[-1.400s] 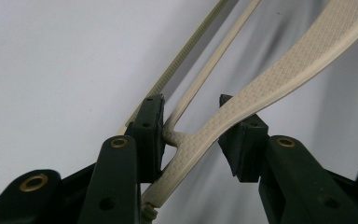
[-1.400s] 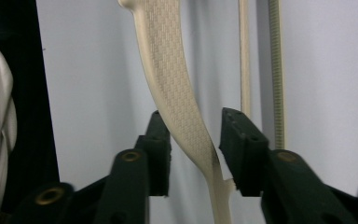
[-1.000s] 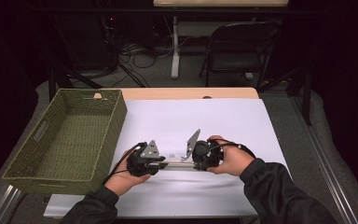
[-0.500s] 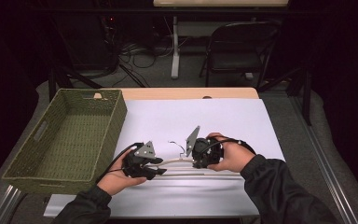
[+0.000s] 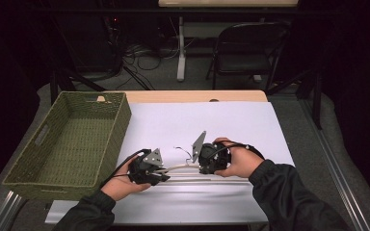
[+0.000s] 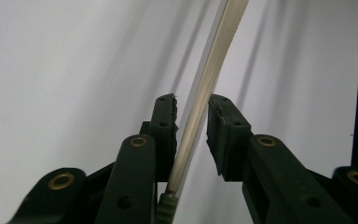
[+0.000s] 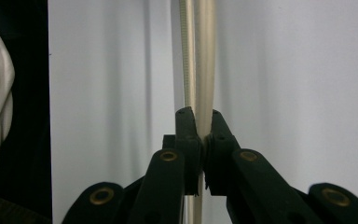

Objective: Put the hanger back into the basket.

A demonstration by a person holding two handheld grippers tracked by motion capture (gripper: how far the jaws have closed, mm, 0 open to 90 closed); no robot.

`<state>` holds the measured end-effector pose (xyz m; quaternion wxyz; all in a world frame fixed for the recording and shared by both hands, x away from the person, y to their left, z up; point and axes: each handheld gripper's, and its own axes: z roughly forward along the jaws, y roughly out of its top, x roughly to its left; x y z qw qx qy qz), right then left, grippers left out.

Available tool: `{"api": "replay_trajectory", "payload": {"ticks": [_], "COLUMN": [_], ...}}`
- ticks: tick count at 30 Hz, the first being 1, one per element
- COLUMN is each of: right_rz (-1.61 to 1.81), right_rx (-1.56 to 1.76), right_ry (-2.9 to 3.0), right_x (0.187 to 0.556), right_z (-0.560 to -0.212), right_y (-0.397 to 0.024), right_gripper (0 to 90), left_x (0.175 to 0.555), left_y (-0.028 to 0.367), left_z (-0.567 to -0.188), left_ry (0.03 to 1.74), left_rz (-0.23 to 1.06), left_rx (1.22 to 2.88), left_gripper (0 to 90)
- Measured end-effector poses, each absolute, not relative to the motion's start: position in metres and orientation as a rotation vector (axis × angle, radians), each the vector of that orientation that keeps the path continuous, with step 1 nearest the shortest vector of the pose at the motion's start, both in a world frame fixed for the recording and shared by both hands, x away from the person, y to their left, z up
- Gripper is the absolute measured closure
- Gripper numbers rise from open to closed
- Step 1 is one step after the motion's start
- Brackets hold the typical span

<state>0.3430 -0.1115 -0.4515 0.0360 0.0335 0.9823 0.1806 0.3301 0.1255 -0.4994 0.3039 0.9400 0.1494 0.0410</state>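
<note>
Left: a woven green basket (image 5: 65, 139) stands empty on the counter (image 5: 231, 120), well apart from the work. Centre-left: the left gripper (image 5: 147, 168) has its jaws narrowly parted around a pale cream tube (image 6: 205, 84), not clamping it (a green fitting shows at the tube's near end). Centre-right: the right gripper (image 5: 212, 158) is clamped on the same tube, which lies between the two hands. The step in hand appears to be a regrasp; the next move likely calls for closing the left jaws. Surface: white sheet over wood. Room: dark, with floor cables and a folding chair (image 5: 248, 48) behind.
</note>
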Motion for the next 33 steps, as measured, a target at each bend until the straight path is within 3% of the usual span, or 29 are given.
{"api": "replay_trajectory", "payload": {"ticks": [12,20,33], "right_rz": [0.567,0.635,0.727], "right_rx": [0.125,0.272,0.425], "right_ry": [3.001,2.960,2.885], "right_x": [0.345,0.352,0.357], "right_z": [-0.450,-0.441,-0.428], "right_y": [-0.113,-0.128,-0.163], "right_gripper": [83.8,61.8,56.5], "left_x": [0.324,0.317,0.312], "left_y": [0.125,0.129,0.151], "left_z": [-0.497,-0.491,-0.470], "left_ry": [0.330,0.357,0.523], "left_rz": [0.069,0.085,0.076], "left_rx": [2.492,2.429,2.318], "left_gripper": [86.1,87.3,87.3]}}
